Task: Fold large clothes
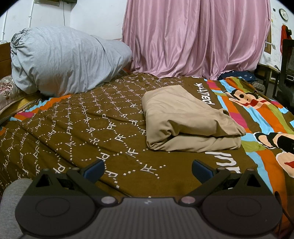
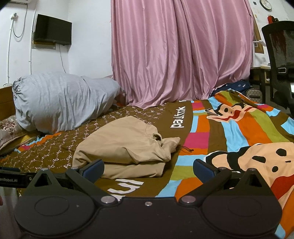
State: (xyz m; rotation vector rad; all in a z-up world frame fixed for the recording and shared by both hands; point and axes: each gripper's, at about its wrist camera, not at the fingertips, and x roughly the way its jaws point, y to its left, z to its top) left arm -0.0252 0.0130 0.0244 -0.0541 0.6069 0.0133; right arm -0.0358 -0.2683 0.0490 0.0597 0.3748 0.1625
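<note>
While both grippers gape empty: folded beige garment on bedspread, perhaps trousers, grey bundle behind.

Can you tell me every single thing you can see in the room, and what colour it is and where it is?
folded garment: one, beige, on the middle of the bed
bedspread: one, brown with white letters and bright cartoon stripes, covering the bed
bundled duvet: one, pale grey-blue, at the far left of the bed
patterned pillow: one, pinkish floral, beside the duvet, at the bed's left edge
curtain: one, pink, behind the bed
screen: one, black, on the white wall, left
wall clock: one, white face, top right
office chair: one, black, right of the bed
bag: one, dark blue, past the bed's far corner
left tongs: black with blue pads, open, empty
right tongs: black with blue pads, open, empty
</note>
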